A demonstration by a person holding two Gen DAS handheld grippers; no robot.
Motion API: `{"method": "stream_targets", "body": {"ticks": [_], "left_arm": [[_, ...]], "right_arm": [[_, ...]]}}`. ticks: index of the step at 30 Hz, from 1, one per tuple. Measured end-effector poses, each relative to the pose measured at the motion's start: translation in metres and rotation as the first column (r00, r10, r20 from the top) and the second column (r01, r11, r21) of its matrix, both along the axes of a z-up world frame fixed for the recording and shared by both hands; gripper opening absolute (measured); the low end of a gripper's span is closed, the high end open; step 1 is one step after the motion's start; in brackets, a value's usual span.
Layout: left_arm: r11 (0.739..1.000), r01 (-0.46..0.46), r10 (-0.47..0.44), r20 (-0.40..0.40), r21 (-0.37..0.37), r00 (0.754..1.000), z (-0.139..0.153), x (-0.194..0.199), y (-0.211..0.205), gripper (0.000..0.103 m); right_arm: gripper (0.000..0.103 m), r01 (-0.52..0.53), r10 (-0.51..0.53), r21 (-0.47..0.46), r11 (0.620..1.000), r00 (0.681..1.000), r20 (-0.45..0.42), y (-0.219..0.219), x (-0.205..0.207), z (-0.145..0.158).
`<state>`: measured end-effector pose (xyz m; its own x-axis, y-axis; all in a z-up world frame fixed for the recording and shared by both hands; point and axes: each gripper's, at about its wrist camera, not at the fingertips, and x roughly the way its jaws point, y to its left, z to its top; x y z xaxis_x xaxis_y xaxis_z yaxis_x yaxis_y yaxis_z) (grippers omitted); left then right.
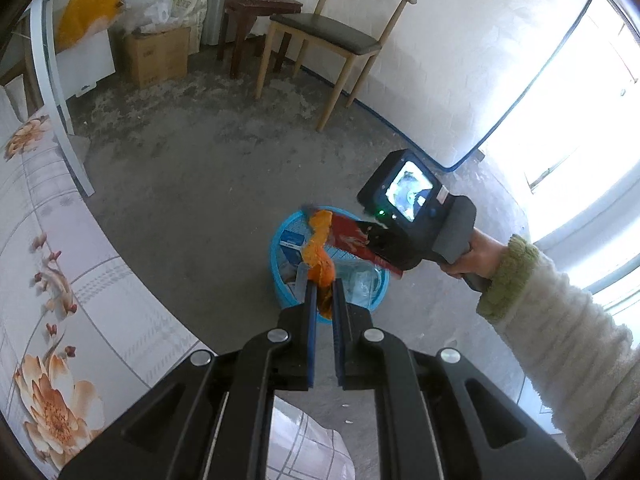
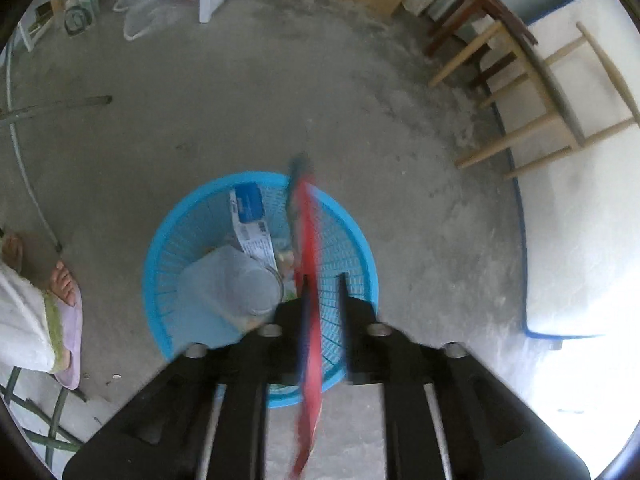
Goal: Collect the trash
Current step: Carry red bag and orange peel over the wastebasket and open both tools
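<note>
Bare concrete floor (image 2: 248, 100), wooden chair (image 1: 332, 36) toward the upper right. Blue basket (image 2: 168, 264) at lower centre, already holding a box and a clear cup. Left gripper (image 1: 323, 280): jaws pinched on orange peel (image 1: 318, 248) above the basket. Right gripper (image 2: 322, 278): jaws parted, red wrapper (image 2: 308, 240) between them over the basket, grip unclear.

We take this for a plain room in a home. We see a bare concrete floor (image 1: 192, 168), a wooden chair (image 1: 332, 36) and a dark stool (image 1: 256, 12) against a white wall, a cardboard box (image 1: 158, 56) with bags heaped on it, and a floral cloth (image 1: 52, 280) at the left. A blue basket (image 2: 168, 264) stands on the floor, and a slippered foot (image 2: 66, 300) is near it.
</note>
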<state>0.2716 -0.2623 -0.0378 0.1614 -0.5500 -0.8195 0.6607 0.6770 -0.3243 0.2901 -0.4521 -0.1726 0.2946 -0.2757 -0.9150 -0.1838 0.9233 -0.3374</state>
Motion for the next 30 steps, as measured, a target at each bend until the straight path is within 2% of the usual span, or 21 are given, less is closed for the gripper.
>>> {"method": "stream_targets", "body": {"ticks": [2, 6, 10, 11, 14, 16, 17, 18, 19, 20, 22, 25, 28, 30], "left_arm": [[1.000, 0.007, -0.007, -0.001, 0.003, 1.000, -0.001, 0.000, -0.002, 0.007], [1.000, 0.027, -0.027, -0.012, 0.010, 1.000, -0.007, -0.002, -0.014, 0.007], [0.996, 0.078, -0.076, -0.056, 0.035, 0.996, -0.018, -0.003, -0.040, 0.007], [0.995, 0.092, -0.089, -0.076, 0.040, 0.993, -0.023, -0.001, -0.050, 0.007], [0.991, 0.122, -0.114, -0.143, 0.050, 0.983, -0.038, 0.009, -0.087, 0.007], [0.989, 0.139, -0.130, -0.146, 0.056, 0.981, -0.047, 0.017, -0.119, 0.009], [0.987, 0.154, -0.146, -0.150, 0.047, 0.978, -0.053, 0.021, -0.133, 0.013], [0.986, 0.159, -0.150, -0.156, 0.047, 0.976, -0.056, 0.023, -0.141, 0.028], [0.988, 0.141, -0.129, -0.157, 0.068, 0.979, -0.064, 0.027, -0.150, 0.050], [0.990, 0.100, -0.085, -0.153, 0.096, 0.985, -0.070, 0.030, -0.153, 0.056], [0.996, 0.042, -0.028, -0.172, 0.081, 0.985, -0.071, 0.032, -0.145, 0.057], [0.999, 0.026, -0.018, -0.181, 0.040, 0.983, -0.057, 0.024, -0.122, 0.057], [1.000, 0.031, -0.031, -0.124, 0.001, 0.992, -0.027, 0.011, -0.093, 0.057], [0.999, 0.035, -0.037, -0.077, -0.019, 0.996, -0.006, -0.002, -0.072, 0.058]], "right_arm": [[0.051, 0.042, -0.045, 0.042, 0.998, 0.997, 0.066, -0.010, -0.010, 0.018], [0.053, 0.166, -0.192, 0.160, 0.973, 0.968, 0.164, -0.033, -0.038, 0.058], [0.054, 0.299, -0.376, 0.302, 0.905, 0.894, 0.243, -0.053, -0.090, 0.097], [0.057, 0.329, -0.430, 0.352, 0.876, 0.865, 0.260, -0.056, -0.112, 0.107], [0.058, 0.374, -0.521, 0.453, 0.809, 0.813, 0.260, -0.061, -0.152, 0.117], [0.058, 0.408, -0.576, 0.504, 0.761, 0.783, 0.236, -0.059, -0.186, 0.117], [0.058, 0.425, -0.593, 0.512, 0.746, 0.773, 0.223, -0.058, -0.196, 0.115], [0.058, 0.451, -0.613, 0.512, 0.731, 0.764, 0.202, -0.056, -0.209, 0.110], [0.058, 0.475, -0.632, 0.514, 0.714, 0.753, 0.182, -0.056, -0.219, 0.108], [0.058, 0.495, -0.649, 0.521, 0.695, 0.744, 0.159, -0.055, -0.229, 0.104], [0.058, 0.521, -0.674, 0.536, 0.664, 0.728, 0.127, -0.052, -0.242, 0.097], [0.058, 0.532, -0.686, 0.553, 0.642, 0.720, 0.105, -0.046, -0.254, 0.093], [0.058, 0.515, -0.688, 0.580, 0.631, 0.717, 0.112, -0.037, -0.252, 0.099], [0.058, 0.477, -0.676, 0.605, 0.638, 0.723, 0.143, -0.029, -0.249, 0.110]]}}
